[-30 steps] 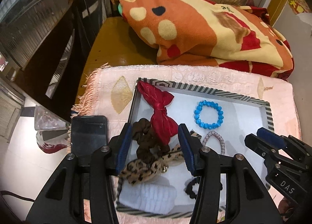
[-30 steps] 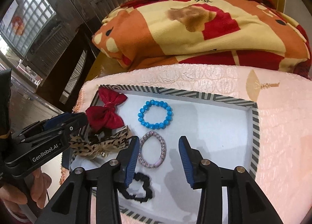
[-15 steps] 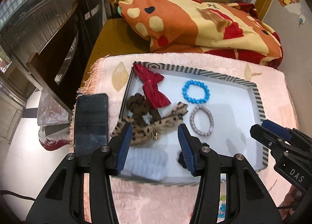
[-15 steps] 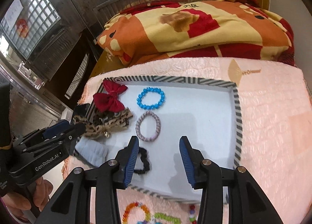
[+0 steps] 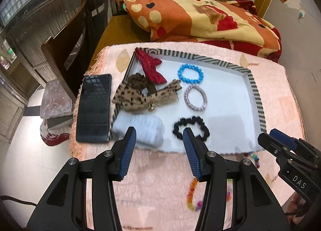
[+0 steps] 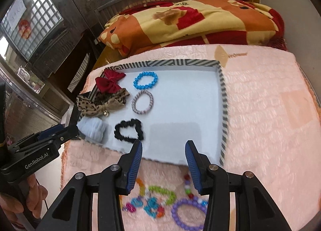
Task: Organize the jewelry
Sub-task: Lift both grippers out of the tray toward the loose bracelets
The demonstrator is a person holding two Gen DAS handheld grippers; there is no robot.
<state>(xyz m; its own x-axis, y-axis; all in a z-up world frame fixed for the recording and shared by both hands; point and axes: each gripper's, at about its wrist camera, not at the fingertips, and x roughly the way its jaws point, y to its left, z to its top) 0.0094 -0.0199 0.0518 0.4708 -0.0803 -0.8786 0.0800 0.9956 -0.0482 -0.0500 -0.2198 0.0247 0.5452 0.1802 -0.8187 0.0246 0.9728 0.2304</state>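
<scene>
Both claws have pulled back since the earlier frames, now over the pink mat [image 6: 270, 114] short of the tray's [image 6: 224, 98] near edge. Left claw [image 5: 158, 142] spread, holding nothing; right claw [image 6: 163, 156] spread, holding nothing. Newly in view under the right claw: loose coloured bead bracelets [image 6: 158, 202] and a purple bracelet [image 6: 188, 215] on the mat. In the tray: black scrunchie [image 5: 190, 128], white scrunchie [image 5: 144, 128], leopard bow [image 5: 144, 96], striped band [image 5: 195, 96], blue bracelet [image 5: 190, 74], red bow [image 5: 152, 68]. Tray's right half bare. Phone [image 5: 94, 108] just beside the left rim.

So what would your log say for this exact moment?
left gripper: open, empty | right gripper: open, empty | tray: six pieces inside | purple bracelet: outside, on mat
</scene>
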